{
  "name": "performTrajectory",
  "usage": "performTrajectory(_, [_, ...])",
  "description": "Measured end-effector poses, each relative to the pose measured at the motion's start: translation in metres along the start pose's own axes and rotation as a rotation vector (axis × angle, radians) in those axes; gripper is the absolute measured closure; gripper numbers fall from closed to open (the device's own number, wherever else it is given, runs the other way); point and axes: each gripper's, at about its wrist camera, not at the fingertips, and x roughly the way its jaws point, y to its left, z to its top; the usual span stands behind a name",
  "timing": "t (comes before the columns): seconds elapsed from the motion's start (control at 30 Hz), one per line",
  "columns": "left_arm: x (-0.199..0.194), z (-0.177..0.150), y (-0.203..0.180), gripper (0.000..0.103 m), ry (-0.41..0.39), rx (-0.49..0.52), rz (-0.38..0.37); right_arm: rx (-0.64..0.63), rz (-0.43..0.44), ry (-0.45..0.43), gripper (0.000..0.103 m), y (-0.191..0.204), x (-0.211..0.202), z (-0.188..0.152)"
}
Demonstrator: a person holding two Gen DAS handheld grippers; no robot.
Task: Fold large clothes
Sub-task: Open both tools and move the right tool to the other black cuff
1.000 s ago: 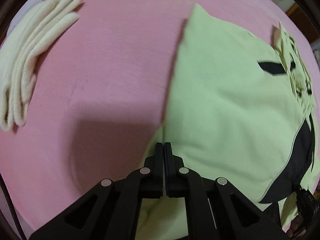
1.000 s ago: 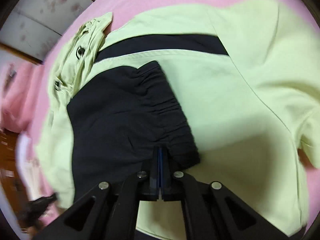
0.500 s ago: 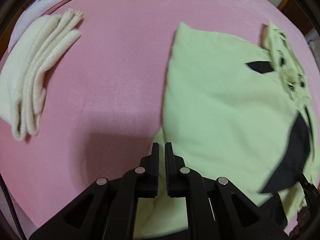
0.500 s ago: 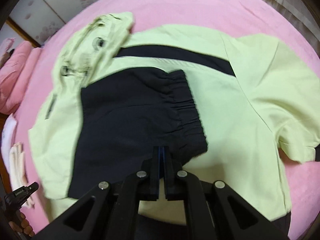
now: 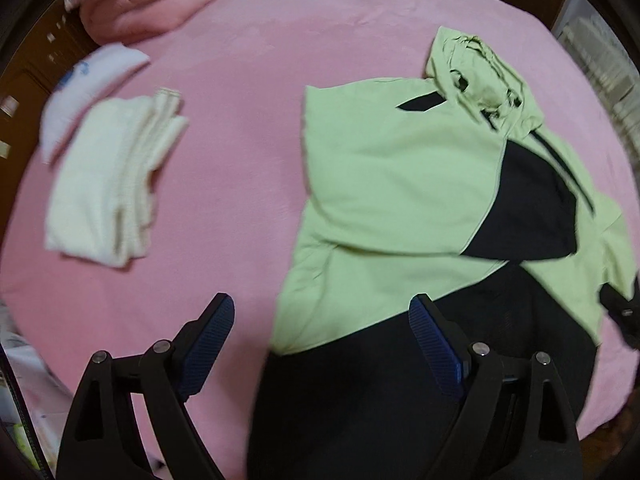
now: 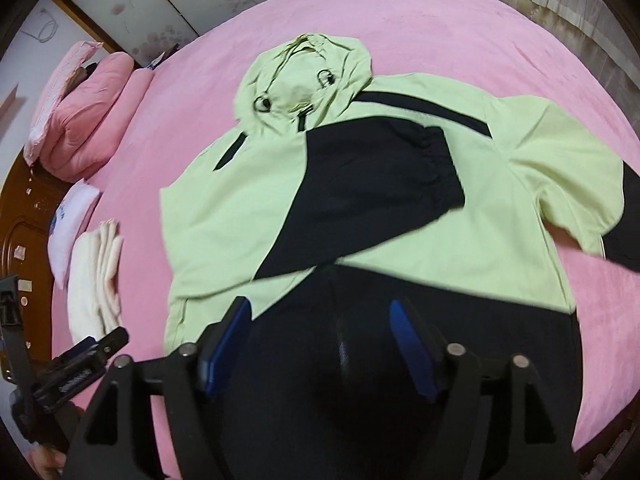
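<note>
Pink bedspread (image 6: 460, 20) carries jacket (image 6: 224, 200), cream towels (image 5: 108, 184), pink pillows (image 6: 92, 116).

Matte black left gripper (image 5: 322, 314), two angular fingers with triangular cut-outs, each faced with a ribbed blue pad (image 5: 436, 344) and pinned by round silver screws (image 5: 478, 349). Same build on the right gripper (image 6: 320, 320): black frame, blue pads (image 6: 408, 336), silver screws (image 6: 455, 349). White lettering on the left gripper's black body, unreadable. Bare skin of a hand (image 6: 46, 462) at the lower left edge of the right wrist view.
</note>
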Motion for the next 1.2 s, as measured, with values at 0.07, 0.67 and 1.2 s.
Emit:
performTrajectory(0.07, [-0.003, -0.009, 0.002, 0.015, -0.009, 0.011, 0.033, 0.008, 0.006, -0.009, 0.028, 0.004, -0.007, -0.011])
performTrajectory(0.67, [-0.023, -0.081, -0.063, 0.015, 0.119, 0.131, -0.050, 0.105, 0.001, 0.045, 0.027, -0.068, -0.027, -0.054])
performTrajectory(1.2, [-0.045, -0.108, -0.313, 0.015, 0.123, 0.181, -0.028, 0.175, -0.080, -0.009, 0.027, -0.313, -0.056, -0.006])
